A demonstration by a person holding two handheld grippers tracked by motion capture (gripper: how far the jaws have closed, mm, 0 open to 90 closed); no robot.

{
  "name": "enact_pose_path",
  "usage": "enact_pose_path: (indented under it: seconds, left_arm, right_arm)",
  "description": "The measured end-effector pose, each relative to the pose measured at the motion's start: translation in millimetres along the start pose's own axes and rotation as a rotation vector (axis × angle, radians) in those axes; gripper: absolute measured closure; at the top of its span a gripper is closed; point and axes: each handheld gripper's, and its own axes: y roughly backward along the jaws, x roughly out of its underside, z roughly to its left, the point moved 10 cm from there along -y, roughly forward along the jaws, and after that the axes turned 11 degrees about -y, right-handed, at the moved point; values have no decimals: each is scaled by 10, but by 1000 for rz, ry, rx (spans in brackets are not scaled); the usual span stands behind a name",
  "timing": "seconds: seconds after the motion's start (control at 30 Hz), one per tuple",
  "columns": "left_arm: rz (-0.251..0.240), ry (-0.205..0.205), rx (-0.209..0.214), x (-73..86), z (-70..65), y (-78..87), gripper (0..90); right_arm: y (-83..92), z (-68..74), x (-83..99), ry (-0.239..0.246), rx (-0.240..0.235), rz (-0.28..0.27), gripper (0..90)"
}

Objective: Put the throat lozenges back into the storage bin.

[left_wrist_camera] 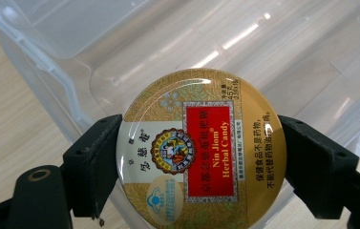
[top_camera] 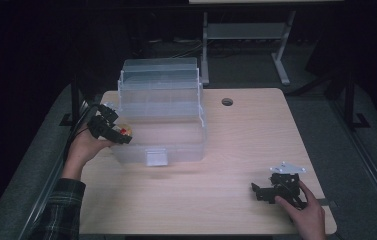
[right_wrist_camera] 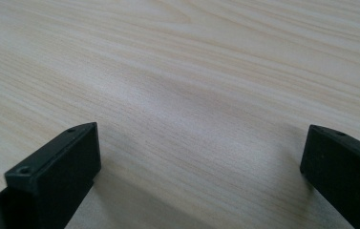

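From the high view, the left tongs (top_camera: 118,133) hang at the left wall of a clear plastic box (top_camera: 176,135), which stands toward the table's (top_camera: 236,150) far left corner with its tiered trays folded up and back. Between the jaws sits a round candy tin (top_camera: 125,132), over the box's left rim. The right tongs (top_camera: 263,192) rest near the table's near right corner, well apart from the box, with a hand on them.

In the left gripper view, the left tongs (left_wrist_camera: 201,157) pinch the candy tin (left_wrist_camera: 201,148) at its two sides, face up to the camera (gold lid, red label reading Nin Jiom Herbal Candy). Behind it lies the clear plastic box (left_wrist_camera: 287,57), with bare table wood at the left.

In the right gripper view, the right tongs (right_wrist_camera: 199,162) stand spread wide, holding nothing, low over the table's pale wood (right_wrist_camera: 192,71).
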Motion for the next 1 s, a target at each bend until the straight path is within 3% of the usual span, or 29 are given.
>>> enact_pose_path:
  seconds: [0.6, 1.0]
  left_arm:
    - [-14, -3, -8, -5, 17, 34, 184]
    - [-80, -3, -13, 10, -159, 207, 185]
  right_arm:
    - [0, 0, 0, 0, 0, 0, 0]
    - [-1, 0, -1, 2, 0, 0, 0]
